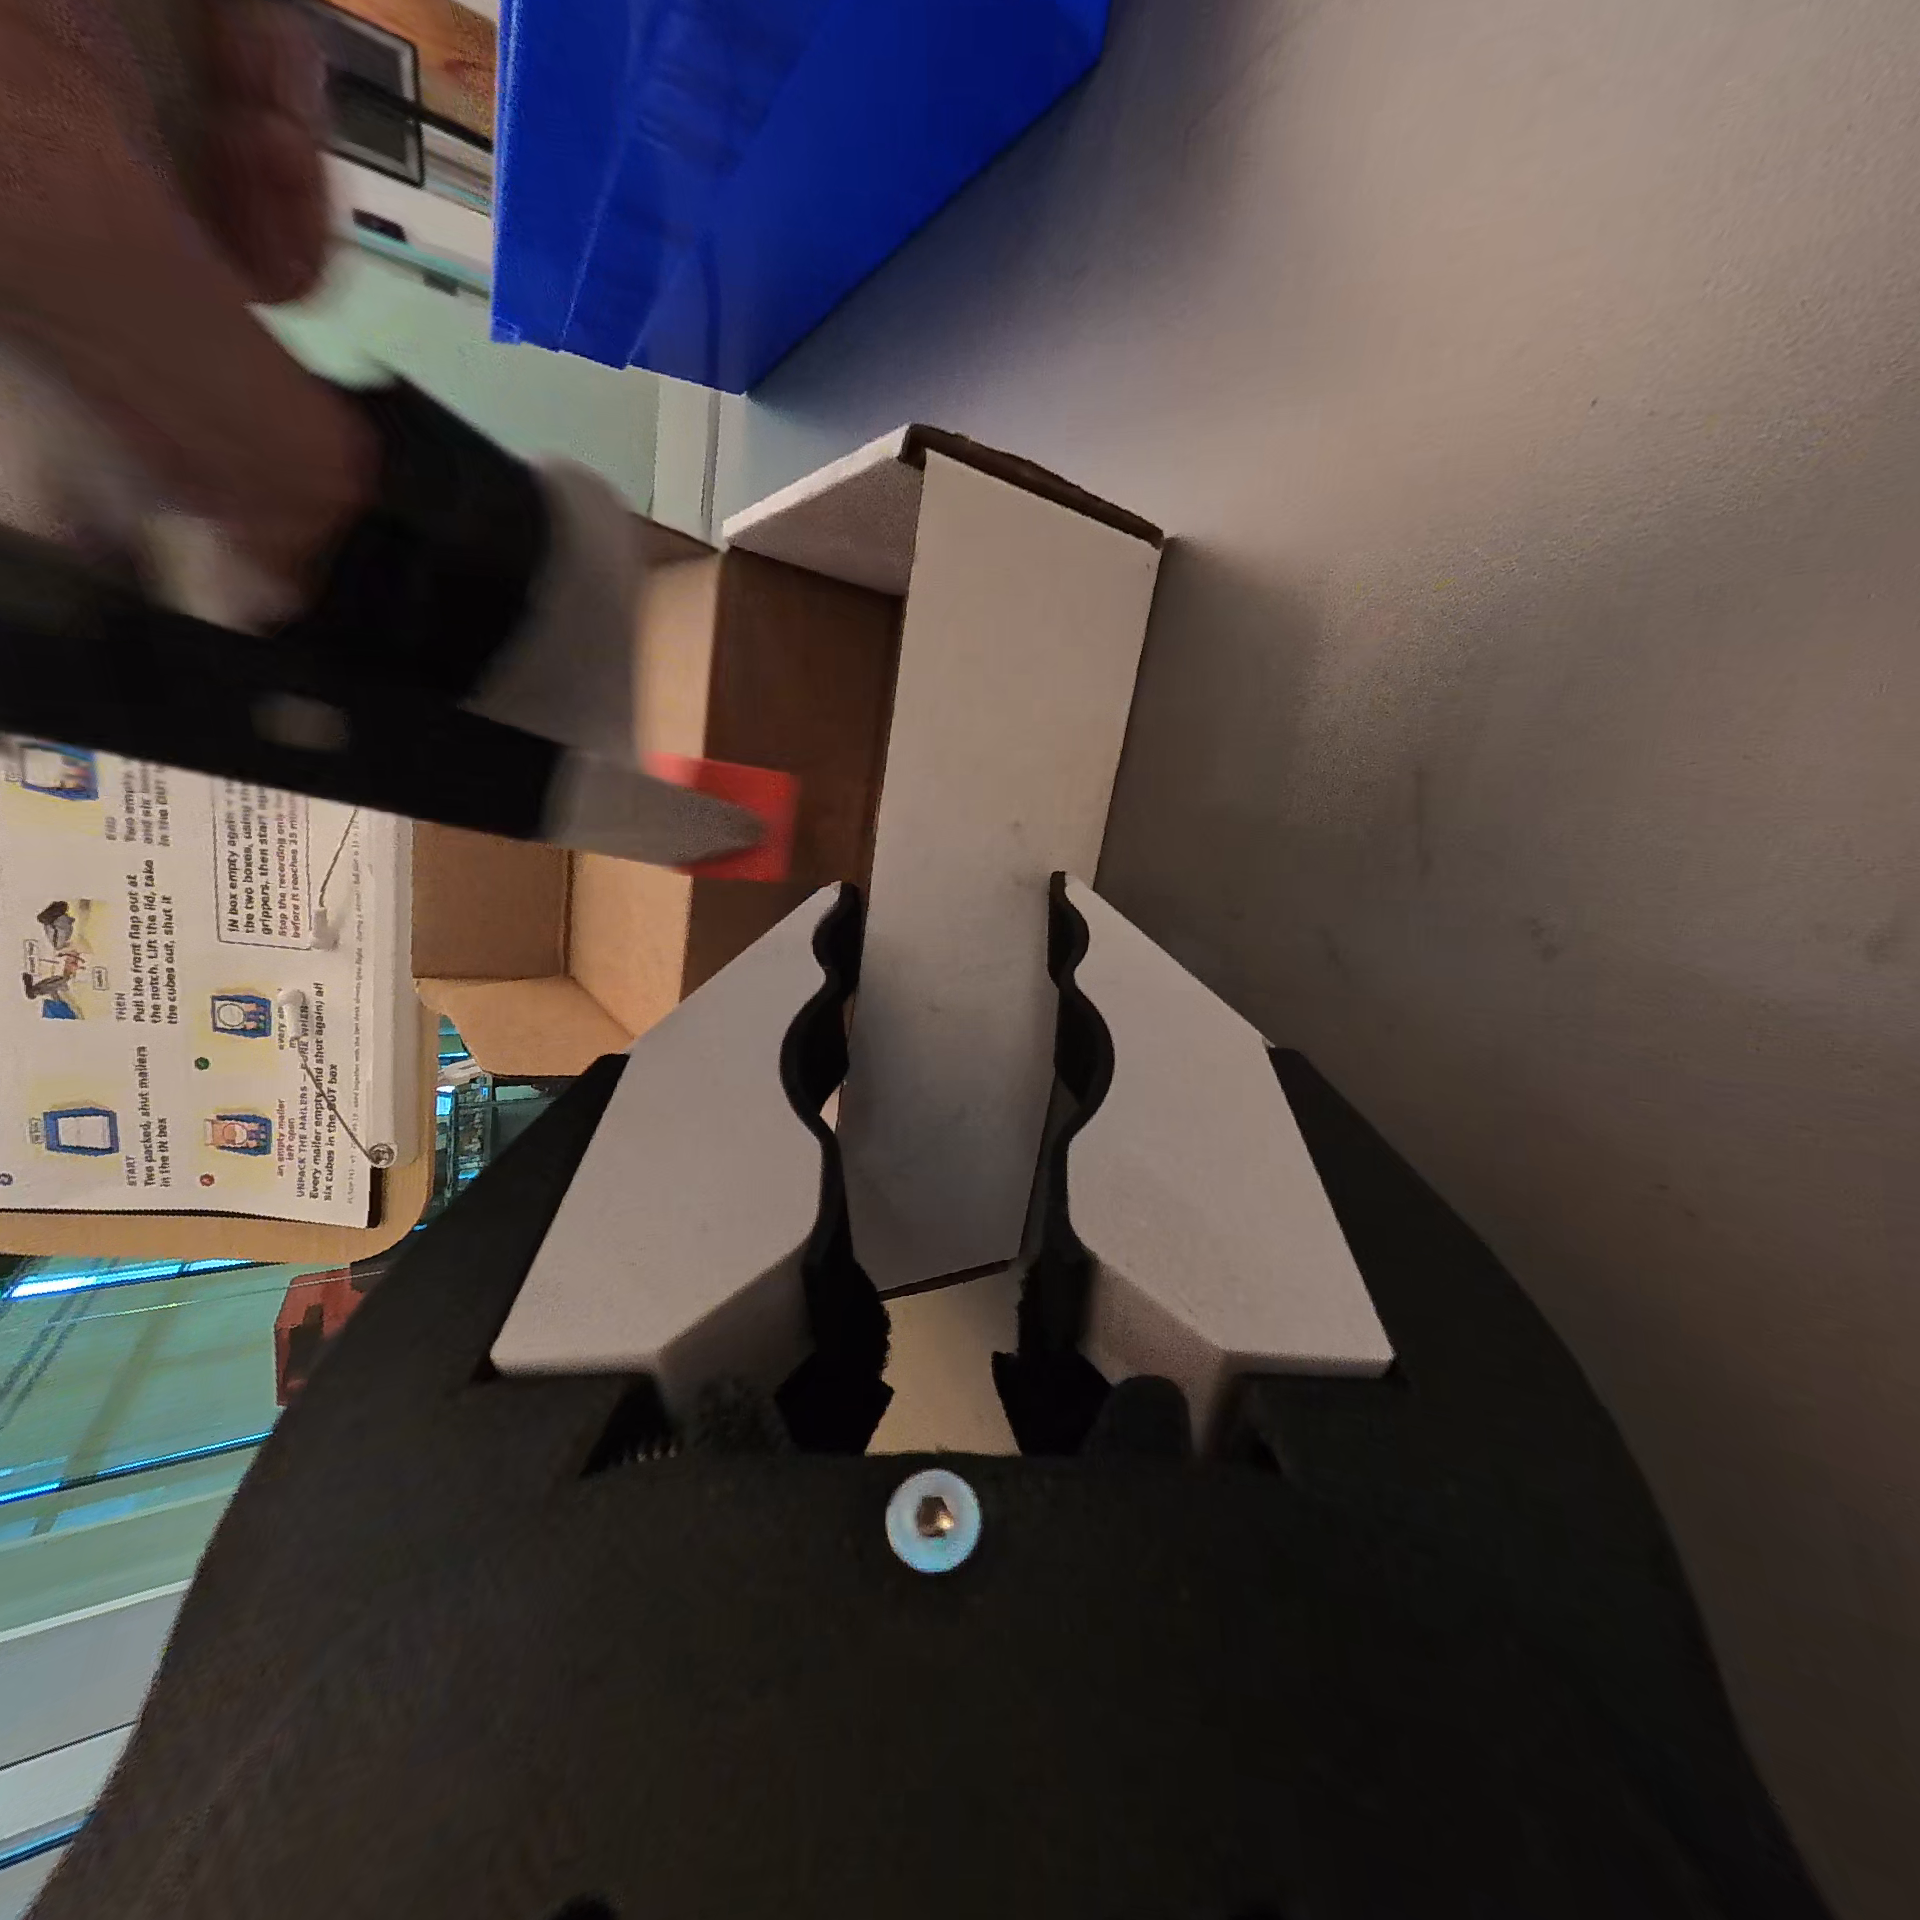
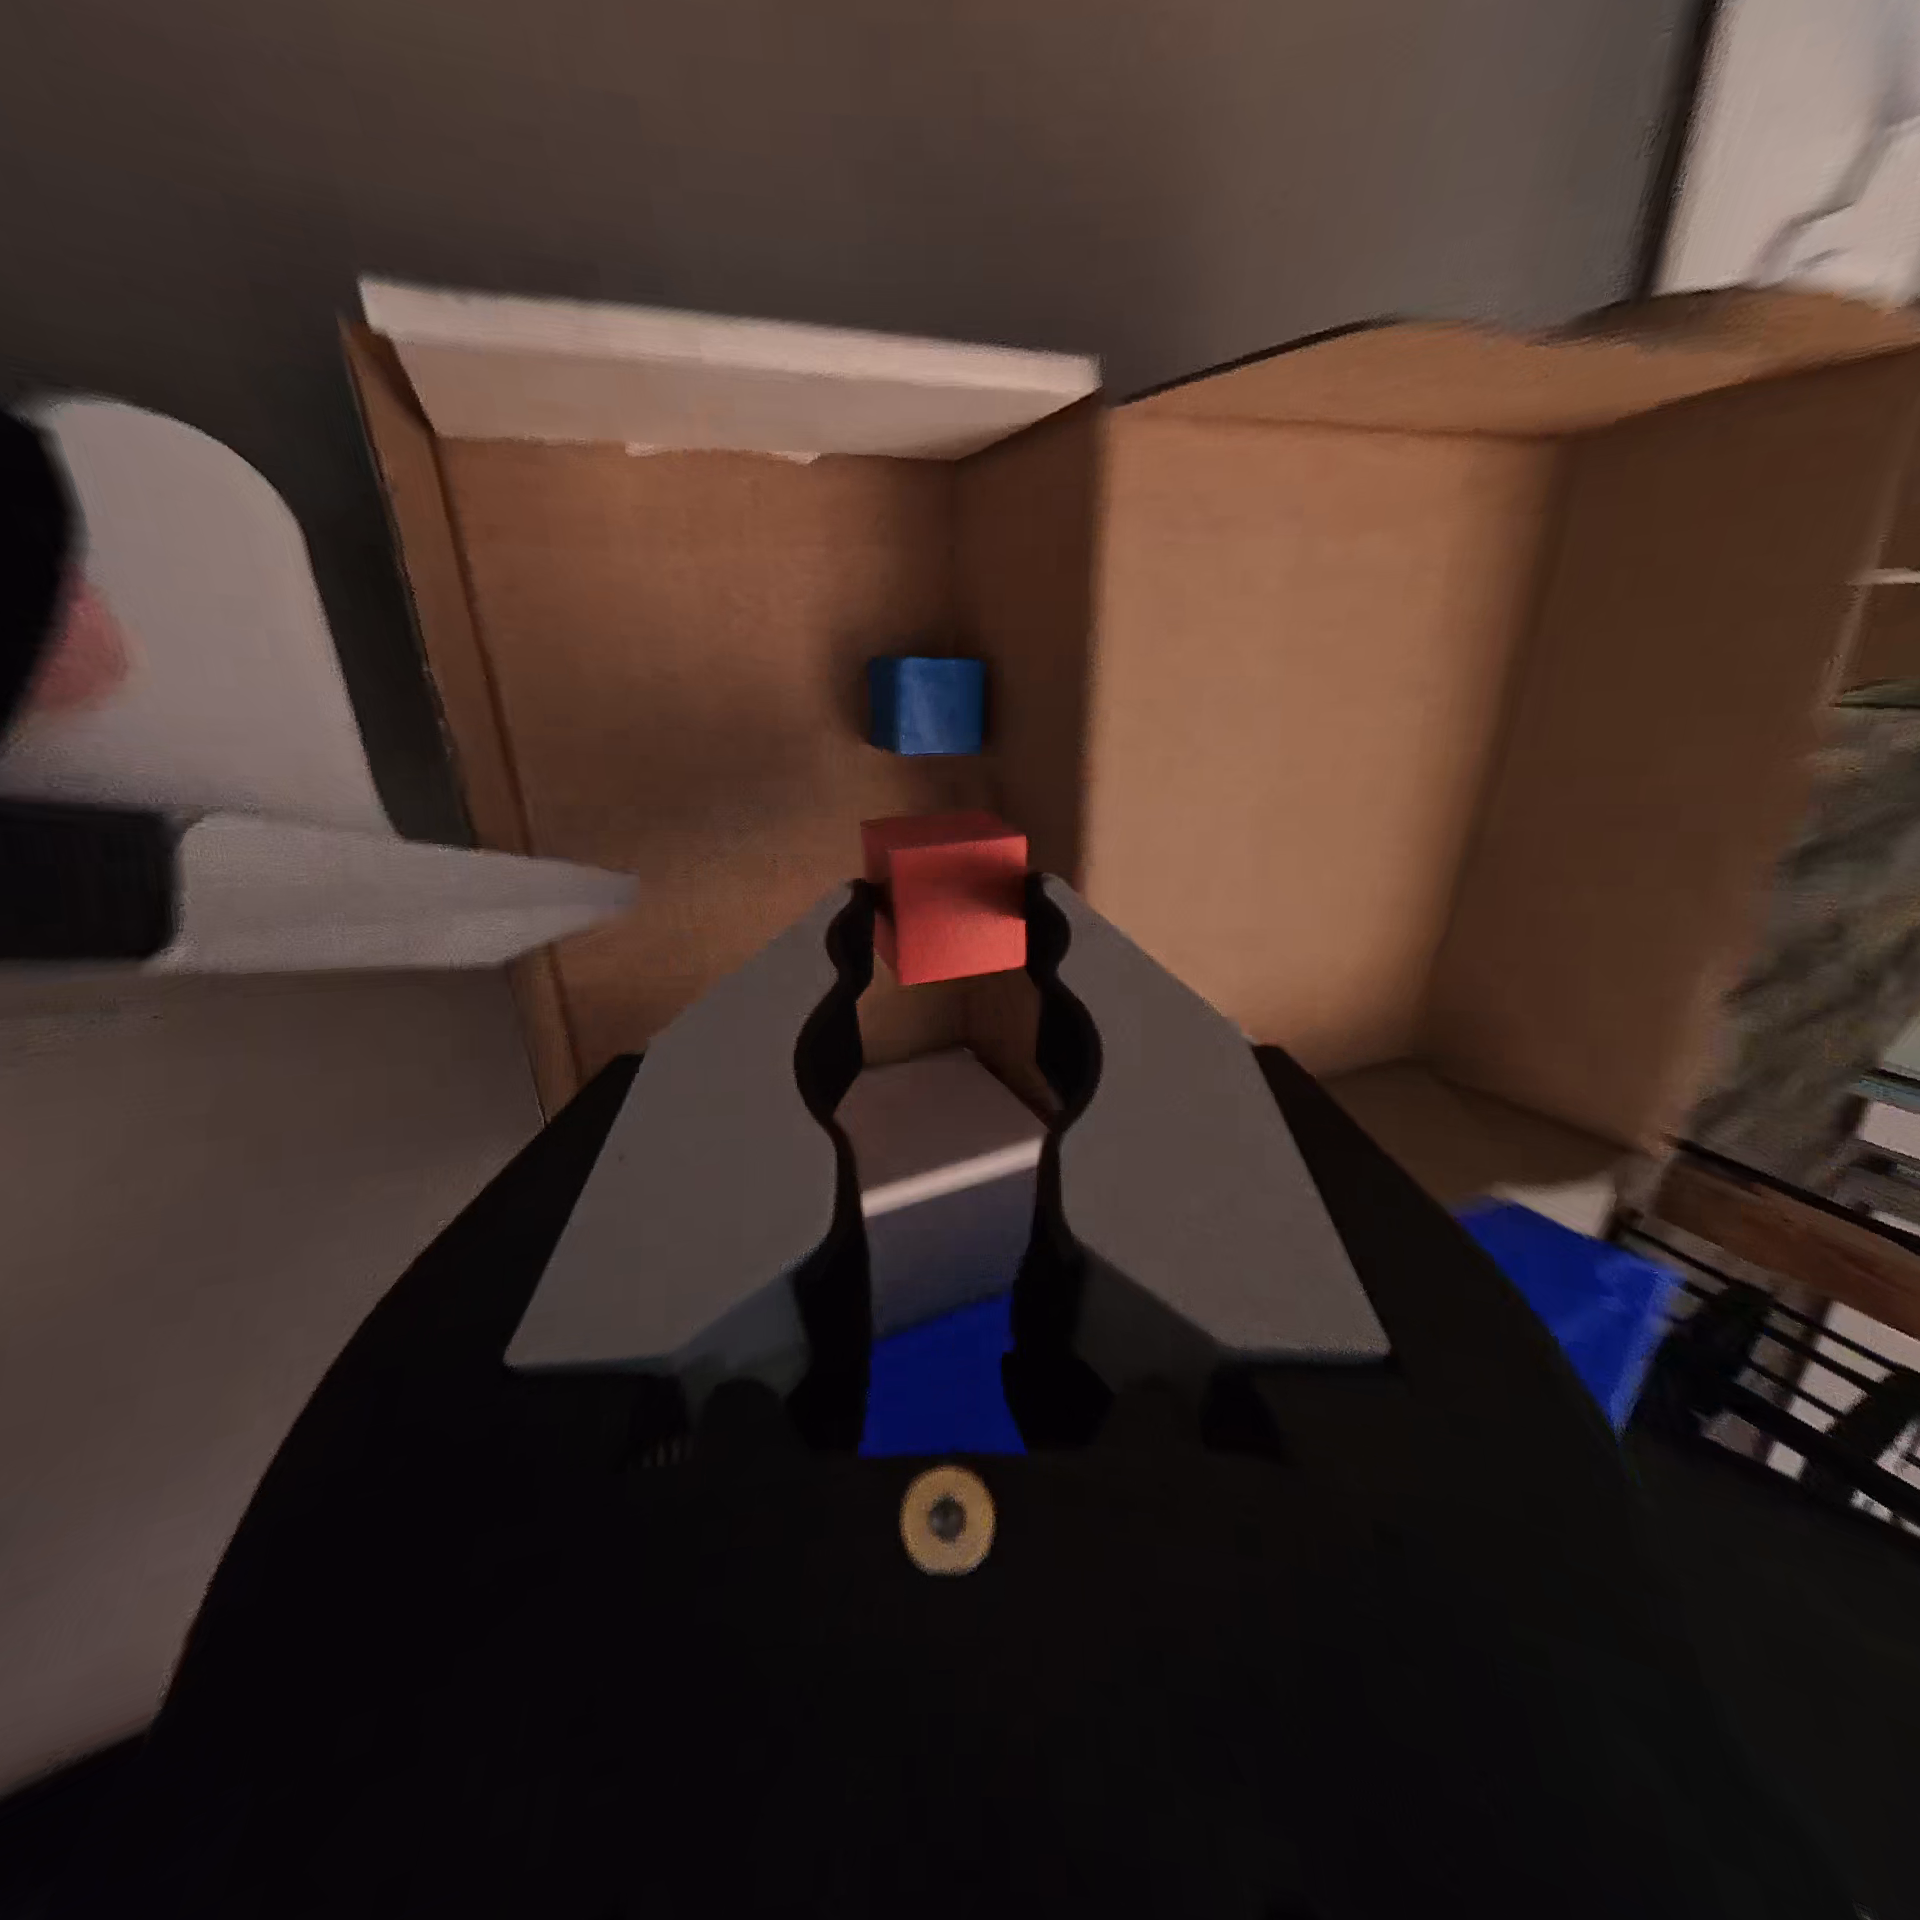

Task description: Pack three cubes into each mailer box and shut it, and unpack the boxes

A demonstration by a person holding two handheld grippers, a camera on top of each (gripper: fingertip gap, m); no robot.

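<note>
the left gripper (image 1: 951, 914) is rolled onto its side, its jaws closed on the white wall of the open mailer box (image 1: 1013, 831), which stands on the grey table (image 1: 1507, 727). the right gripper (image 2: 948, 914) is aimed into the box, jaws clamped on a red cube (image 2: 951, 904). a blue cube (image 2: 927, 704) lies farther in, by the right wall.

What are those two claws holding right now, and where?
Left gripper clamps the mailer box's white flap at its end; right gripper pinches the red cube by opposite sides.
</note>
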